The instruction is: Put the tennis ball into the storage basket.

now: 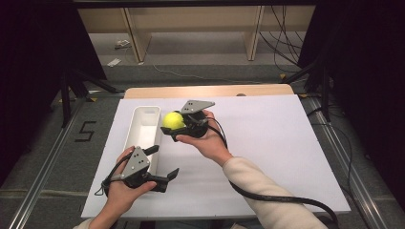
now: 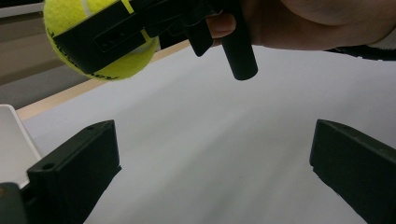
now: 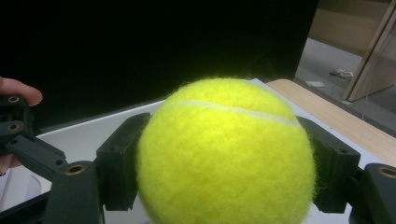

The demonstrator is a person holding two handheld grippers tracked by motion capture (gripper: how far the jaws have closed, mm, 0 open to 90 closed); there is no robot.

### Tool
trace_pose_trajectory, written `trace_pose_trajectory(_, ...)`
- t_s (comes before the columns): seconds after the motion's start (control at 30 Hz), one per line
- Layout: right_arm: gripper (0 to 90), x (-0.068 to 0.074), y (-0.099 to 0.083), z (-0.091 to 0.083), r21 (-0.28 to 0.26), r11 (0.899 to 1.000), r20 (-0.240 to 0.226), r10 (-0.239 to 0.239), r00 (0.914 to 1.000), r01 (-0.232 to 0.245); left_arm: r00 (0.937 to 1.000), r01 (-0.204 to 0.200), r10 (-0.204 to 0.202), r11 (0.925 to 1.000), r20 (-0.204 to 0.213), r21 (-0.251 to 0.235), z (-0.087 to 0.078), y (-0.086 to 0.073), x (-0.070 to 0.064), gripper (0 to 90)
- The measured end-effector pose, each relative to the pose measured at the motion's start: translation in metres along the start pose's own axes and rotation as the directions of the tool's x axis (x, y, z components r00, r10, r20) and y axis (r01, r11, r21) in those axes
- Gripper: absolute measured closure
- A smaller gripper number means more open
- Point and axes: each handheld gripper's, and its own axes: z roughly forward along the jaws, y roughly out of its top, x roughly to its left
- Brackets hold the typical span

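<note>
High view: a fuzzy yellow-green tennis ball [image 1: 172, 120] is gripped between the two black jaws of the right gripper [image 1: 175, 125], which is held in the person's right hand [image 1: 206, 139]. The ball is held above the white table sheet [image 1: 267, 143], just beside the far right edge of a long white rectangular plastic tray [image 1: 143, 131]; whether the ball is over the tray's rim or just outside it cannot be told. The grey three-cornered plate on the right gripper is seen tilted above the ball.

In the right gripper view, the tennis ball [image 3: 226, 154] is pressed on both sides by the jaws, closed onto it as far as its width allows, with its white seam curving across the top. A fingertip is seen at the left edge of that view.

The left gripper [image 1: 162, 164] is held in the left hand [image 1: 122, 191] near the tray's near end, just to the right of it and low over the sheet. Its jaws are spread wide and nothing is held between them. In the left gripper view, the two black jaws stand well apart over the bare white sheet [image 2: 219, 140], a corner of the tray [image 2: 11, 140] is seen at the left, and the clamped ball [image 2: 100, 37] with the right gripper is seen at the top. A wooden table edge [image 1: 210, 90] is seen beyond the sheet.
</note>
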Motion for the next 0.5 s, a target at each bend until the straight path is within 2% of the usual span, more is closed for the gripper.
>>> trace_pose_trajectory(0.5,26.6,-0.0017,0.0034,0.0032,-0.002,1.0,-0.002,0.002,1.0,-0.002,1.0,-0.002,0.002,1.0,0.001,0.0,0.0,0.0001,-0.0003,1.0)
